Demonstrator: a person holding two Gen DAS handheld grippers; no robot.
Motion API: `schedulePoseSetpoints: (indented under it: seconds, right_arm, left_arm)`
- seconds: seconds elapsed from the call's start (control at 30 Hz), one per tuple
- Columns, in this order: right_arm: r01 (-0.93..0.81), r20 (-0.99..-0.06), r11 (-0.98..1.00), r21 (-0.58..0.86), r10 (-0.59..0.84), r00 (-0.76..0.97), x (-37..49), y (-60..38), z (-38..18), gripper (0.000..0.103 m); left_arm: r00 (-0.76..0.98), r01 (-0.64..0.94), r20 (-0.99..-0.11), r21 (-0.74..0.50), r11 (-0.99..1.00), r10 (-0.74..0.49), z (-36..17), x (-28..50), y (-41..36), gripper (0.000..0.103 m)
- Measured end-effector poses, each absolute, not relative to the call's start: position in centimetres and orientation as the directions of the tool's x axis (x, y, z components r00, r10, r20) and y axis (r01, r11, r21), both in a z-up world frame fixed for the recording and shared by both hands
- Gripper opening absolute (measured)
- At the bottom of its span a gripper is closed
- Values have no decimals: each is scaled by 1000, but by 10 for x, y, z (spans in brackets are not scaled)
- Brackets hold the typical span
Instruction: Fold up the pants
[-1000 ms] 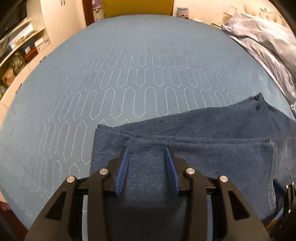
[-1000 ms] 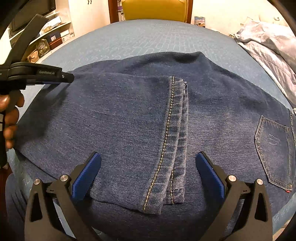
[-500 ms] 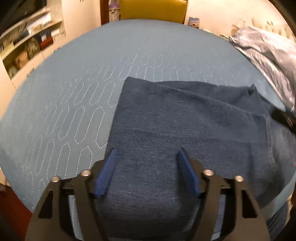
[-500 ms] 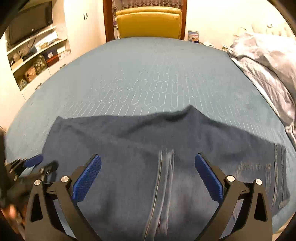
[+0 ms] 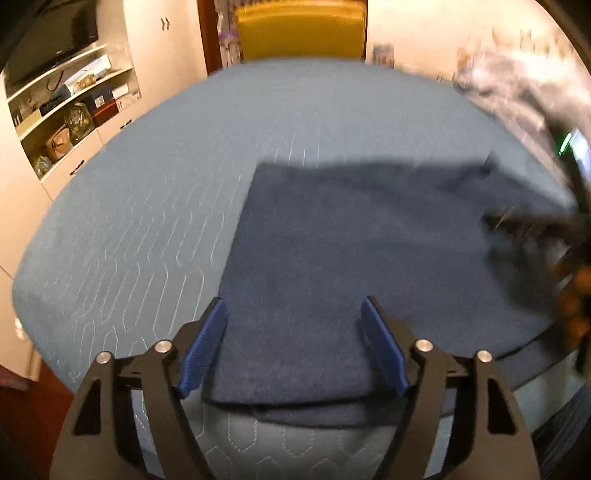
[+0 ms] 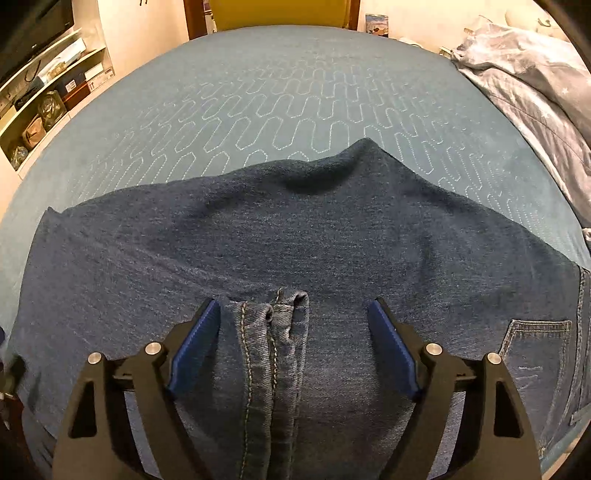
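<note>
Dark blue jeans (image 6: 332,240) lie folded on the blue quilted bed (image 6: 277,92), with a back pocket (image 6: 535,354) at the right. Their stitched leg hems (image 6: 269,350) lie between the blue pads of my right gripper (image 6: 293,325). Its jaws are closing, and the left pad (image 6: 192,343) is close beside the hems without pressing on them. My left gripper (image 5: 293,332) hangs open over the left end of the jeans (image 5: 351,258), just inside their folded edge, with nothing gripped. A blurred hand (image 5: 572,295) shows at the right rim.
A grey star-print duvet (image 6: 535,74) is heaped on the bed's right side. A yellow chair (image 5: 301,29) stands beyond the far edge. Shelves with bags and boxes (image 5: 66,110) line the left wall. The bed's near edge (image 5: 277,443) lies just below the left gripper.
The left gripper opened wider and drew back toward the bed's near edge. The right gripper's jaws narrowed and it shifted, so the hems now lie between its pads.
</note>
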State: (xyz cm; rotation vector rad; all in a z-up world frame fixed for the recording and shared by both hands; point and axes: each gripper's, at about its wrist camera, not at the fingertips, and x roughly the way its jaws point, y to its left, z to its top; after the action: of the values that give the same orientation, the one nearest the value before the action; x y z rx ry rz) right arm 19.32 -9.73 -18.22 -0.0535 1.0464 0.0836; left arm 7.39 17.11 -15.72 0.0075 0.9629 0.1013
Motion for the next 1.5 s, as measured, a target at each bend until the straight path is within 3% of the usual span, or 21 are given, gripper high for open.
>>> schedulePoseSetpoints:
  seconds: [0.1, 0.47, 0.97, 1.1, 1.17, 1.5]
  right_arm:
    - [-42, -823, 997, -68, -32, 567, 167, -96, -161, 80]
    - [32, -772, 998, -53, -61, 633, 88, -106, -121, 82]
    - [87, -690, 995, -53, -99, 717, 58, -106, -94, 85]
    - [97, -659, 994, -53, -108, 745, 46, -103, -85, 89]
    - [100, -651, 994, -48, -107, 751, 42, -102, -82, 89]
    - [105, -616, 994, -11, -89, 783, 26, -97, -66, 92]
  left_arm:
    - [565, -83, -819, 62, 995, 98, -167, 74, 170, 76]
    - [579, -92, -807, 70, 993, 111, -174, 77, 159, 77]
    - [647, -141, -757, 2, 990, 93, -143, 44, 186, 77]
    - [570, -164, -816, 2, 987, 96, -164, 49, 200, 78]
    - [575, -181, -816, -50, 982, 64, -168, 45, 207, 79]
    - [599, -170, -798, -49, 984, 63, -174, 40, 211, 87]
